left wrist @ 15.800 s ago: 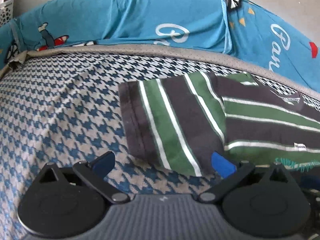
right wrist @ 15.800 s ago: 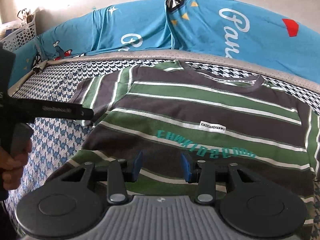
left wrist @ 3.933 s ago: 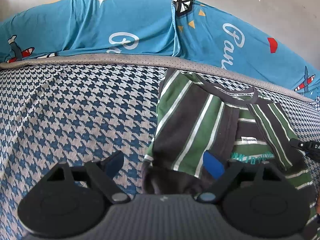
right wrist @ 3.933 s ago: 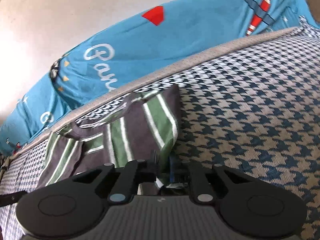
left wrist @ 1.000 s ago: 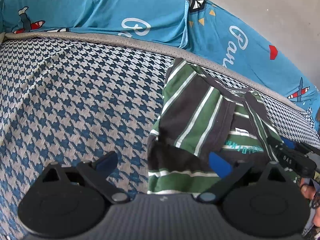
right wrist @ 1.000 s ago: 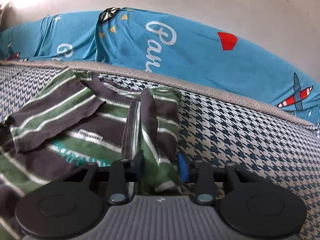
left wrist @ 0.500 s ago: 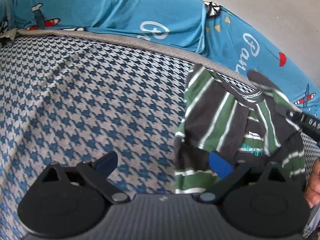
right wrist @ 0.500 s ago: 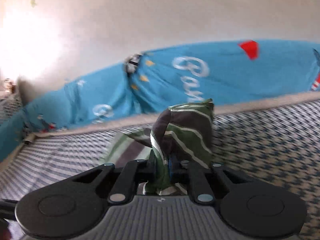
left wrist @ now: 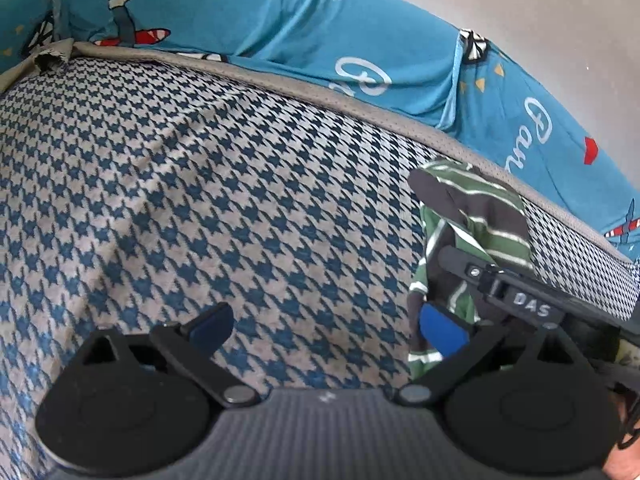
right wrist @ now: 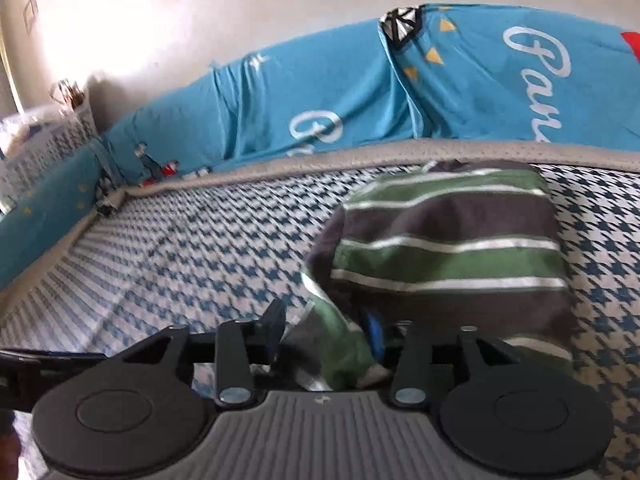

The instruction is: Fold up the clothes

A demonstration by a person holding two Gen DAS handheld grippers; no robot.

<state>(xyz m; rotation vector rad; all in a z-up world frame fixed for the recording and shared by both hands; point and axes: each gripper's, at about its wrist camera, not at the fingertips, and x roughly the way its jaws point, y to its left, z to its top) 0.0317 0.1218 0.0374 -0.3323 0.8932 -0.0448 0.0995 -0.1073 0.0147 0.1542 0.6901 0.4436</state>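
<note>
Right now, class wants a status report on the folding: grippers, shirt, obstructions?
Left gripper open, empty. Right gripper just opened, striped shirt loose between its jaws, folded over on mattress. Nothing in the way.

Daylight, bright and even. In the right wrist view a strong glare washes out the wall (right wrist: 132, 20) at upper left; the basket (right wrist: 44, 148) below it and the striped shirt (right wrist: 448, 240) are smeared by motion blur. The left wrist view is sharp. Both views bow heavily toward dark, vignetted corners. Shadows under the shirt are soft.
</note>
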